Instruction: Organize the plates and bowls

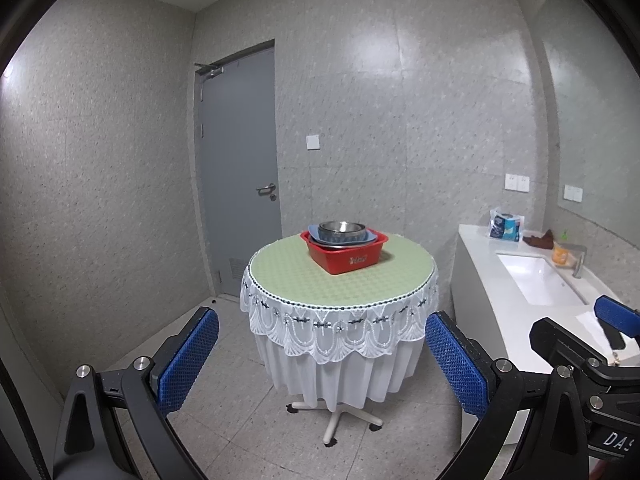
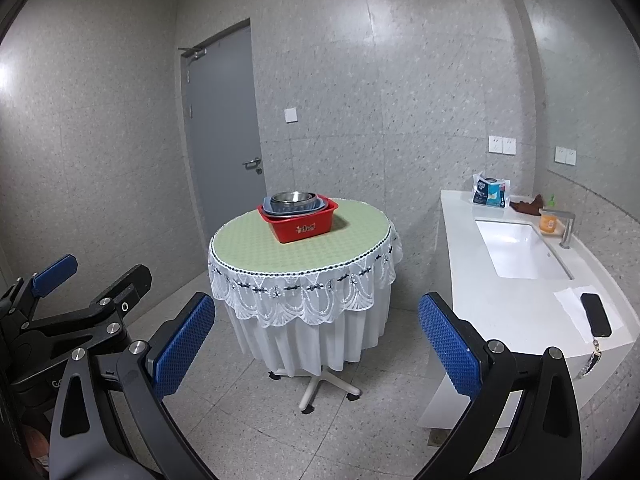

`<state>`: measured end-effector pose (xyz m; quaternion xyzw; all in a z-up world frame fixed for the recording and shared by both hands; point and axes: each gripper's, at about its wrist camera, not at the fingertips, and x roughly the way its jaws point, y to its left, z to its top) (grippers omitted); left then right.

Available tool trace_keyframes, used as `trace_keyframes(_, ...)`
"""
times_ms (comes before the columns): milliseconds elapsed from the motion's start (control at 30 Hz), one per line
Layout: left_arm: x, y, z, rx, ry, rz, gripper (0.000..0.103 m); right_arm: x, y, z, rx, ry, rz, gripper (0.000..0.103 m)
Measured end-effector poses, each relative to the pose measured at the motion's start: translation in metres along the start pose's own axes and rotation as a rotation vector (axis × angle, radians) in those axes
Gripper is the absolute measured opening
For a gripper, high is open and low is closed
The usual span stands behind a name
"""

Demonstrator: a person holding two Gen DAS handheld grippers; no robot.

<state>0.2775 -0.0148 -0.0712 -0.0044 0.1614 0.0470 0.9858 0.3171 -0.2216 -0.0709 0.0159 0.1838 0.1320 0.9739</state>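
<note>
A red basin (image 1: pixel 346 257) (image 2: pixel 301 227) stands on a round table (image 1: pixel 280 272) (image 2: pixel 240 246) with a green top and white lace cloth. Inside it lies a blue-grey plate (image 1: pixel 376 237) (image 2: pixel 320 205) with a steel bowl (image 1: pixel 343 230) (image 2: pixel 293 199) stacked on top. My left gripper (image 1: pixel 322 354) is open and empty, well short of the table. My right gripper (image 2: pixel 316 340) is open and empty, also far from the table. Each gripper shows at the edge of the other's view.
A white counter (image 2: pixel 480 280) with a sink (image 2: pixel 520 248) runs along the right wall. On it are a black phone (image 2: pixel 596 314) on paper, an orange bottle (image 2: pixel 548 222), a blue packet (image 2: pixel 490 192) and a brown cloth (image 2: pixel 528 204). A grey door (image 2: pixel 224 128) is behind the table.
</note>
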Motion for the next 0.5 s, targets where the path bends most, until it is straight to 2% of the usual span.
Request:
trace_keyframes(300,0.022,-0.04,0.024,0.003,0.012,0.06,0.102,0.023,-0.023,0.016,0.0,0.037,0.032,0.103)
trace_keyframes(500,0.047,-0.087,0.038,0.032,0.029,0.062,0.102,0.034,-0.062,0.024,0.054,0.07,0.013,0.103)
